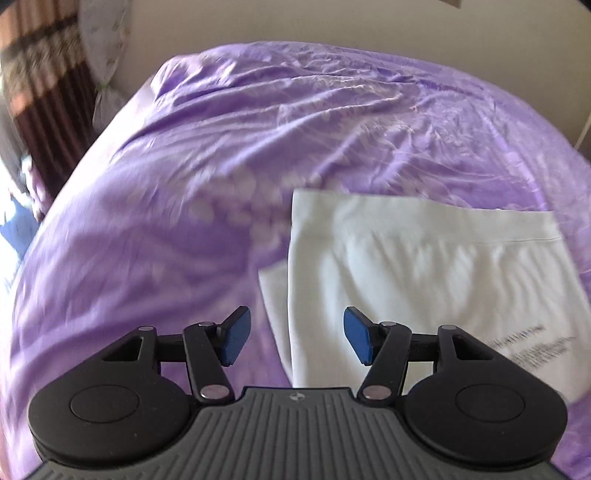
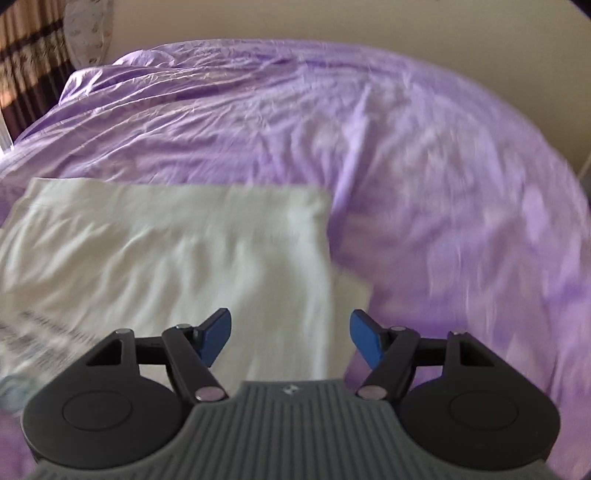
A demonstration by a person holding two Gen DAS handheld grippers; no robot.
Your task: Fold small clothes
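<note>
A white garment [image 1: 424,273] lies folded flat on a purple bedsheet [image 1: 184,206], with small printed text near its lower right part. In the left wrist view it fills the right half, and my left gripper [image 1: 297,338] hovers open over its left edge with nothing between the blue pads. The right wrist view has the same white garment [image 2: 166,258] on the left and centre. My right gripper [image 2: 291,339] stands open above the garment's right edge, holding nothing. Both views are blurred by motion.
The wrinkled purple bedsheet [image 2: 424,166] covers the whole bed around the garment. A beige wall [image 1: 332,26] runs behind the bed. A dark striped curtain [image 1: 40,85] and a pale patterned pillow [image 1: 103,55] stand at the far left.
</note>
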